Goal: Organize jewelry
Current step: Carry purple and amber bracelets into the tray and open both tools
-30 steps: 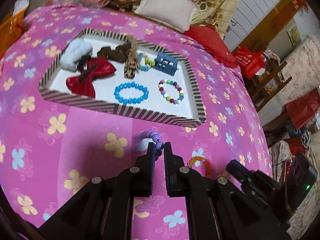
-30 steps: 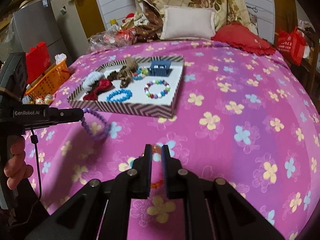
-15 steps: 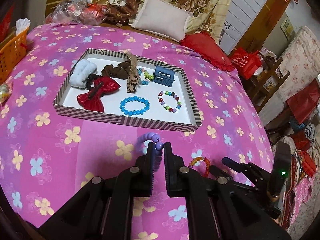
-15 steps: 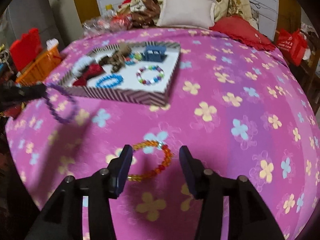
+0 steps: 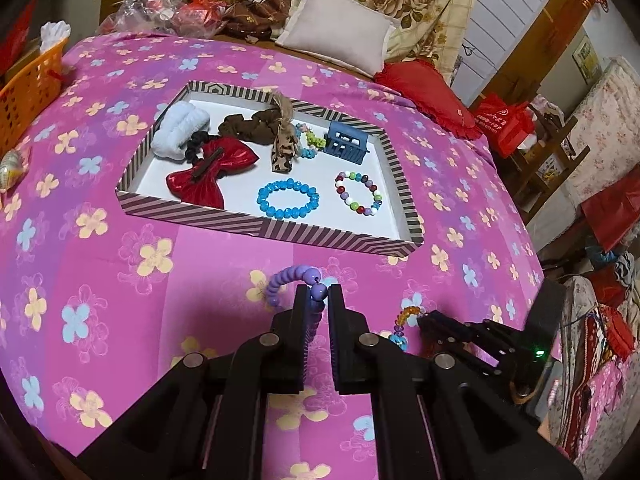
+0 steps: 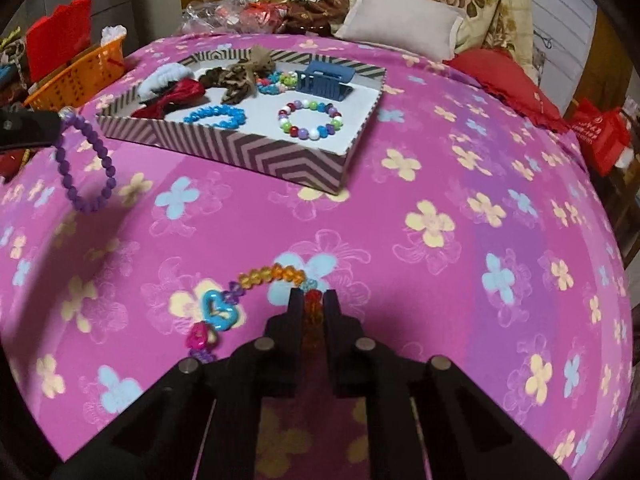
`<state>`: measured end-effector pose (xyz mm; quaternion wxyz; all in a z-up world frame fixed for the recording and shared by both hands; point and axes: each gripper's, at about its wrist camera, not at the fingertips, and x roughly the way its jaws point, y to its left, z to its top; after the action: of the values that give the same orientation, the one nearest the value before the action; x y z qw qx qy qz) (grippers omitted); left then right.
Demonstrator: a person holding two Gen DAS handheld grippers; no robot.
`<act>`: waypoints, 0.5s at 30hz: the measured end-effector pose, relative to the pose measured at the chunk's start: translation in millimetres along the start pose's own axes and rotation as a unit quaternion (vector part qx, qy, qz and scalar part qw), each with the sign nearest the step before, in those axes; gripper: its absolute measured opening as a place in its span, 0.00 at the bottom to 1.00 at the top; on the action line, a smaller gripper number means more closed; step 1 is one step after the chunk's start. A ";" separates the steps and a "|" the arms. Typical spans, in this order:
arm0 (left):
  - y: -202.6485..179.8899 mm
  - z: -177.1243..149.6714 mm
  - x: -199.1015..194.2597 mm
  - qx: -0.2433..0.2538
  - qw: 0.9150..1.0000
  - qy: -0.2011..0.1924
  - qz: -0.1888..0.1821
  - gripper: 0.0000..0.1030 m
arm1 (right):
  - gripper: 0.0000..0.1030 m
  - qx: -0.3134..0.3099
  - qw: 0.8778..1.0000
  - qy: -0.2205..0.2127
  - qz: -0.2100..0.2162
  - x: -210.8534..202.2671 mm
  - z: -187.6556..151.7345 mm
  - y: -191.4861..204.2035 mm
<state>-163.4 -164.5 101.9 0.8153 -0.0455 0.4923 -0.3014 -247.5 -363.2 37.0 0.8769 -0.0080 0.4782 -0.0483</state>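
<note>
A purple bead bracelet (image 5: pixel 288 280) hangs from my left gripper (image 5: pixel 319 293), which is shut on it above the pink flowered bedspread. The same purple bracelet (image 6: pixel 86 160) dangles at the left of the right wrist view. My right gripper (image 6: pixel 313 296) is shut on an orange bead bracelet (image 6: pixel 268 274) with blue and pink heart charms, lying on the bedspread. The striped tray (image 5: pixel 256 226) lies beyond, holding a blue bracelet (image 5: pixel 288 199), a multicoloured bracelet (image 5: pixel 359 194), a red bow (image 5: pixel 212 170), a blue hair claw (image 5: pixel 346 146) and scrunchies.
An orange basket (image 5: pixel 28 92) sits at the bed's left edge. A white pillow (image 5: pixel 336 38) and a red cushion (image 5: pixel 426 98) lie at the bed's far end. Red bags and clutter stand past the bed's right side.
My right gripper opened, dropped lower over the orange bracelet and closed on it. My left gripper kept its hold on the purple bracelet and barely moved.
</note>
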 end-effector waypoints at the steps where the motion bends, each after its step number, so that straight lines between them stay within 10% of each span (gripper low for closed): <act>1: 0.2 0.3 -0.4 0.000 1.000 -0.001 0.000 0.03 | 0.09 0.005 1.000 -0.006 0.000 -5.2 0.5 -1.6; 15: -6.3 8.6 -16.1 0.008 1.000 -0.016 0.002 0.03 | 0.09 0.034 0.994 -0.100 0.023 -90.0 42.7 -16.2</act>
<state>-164.4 -162.8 121.2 0.8242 -0.0431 0.4765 -0.3030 -261.4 -372.3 136.5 0.9210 0.0282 0.3861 -0.0430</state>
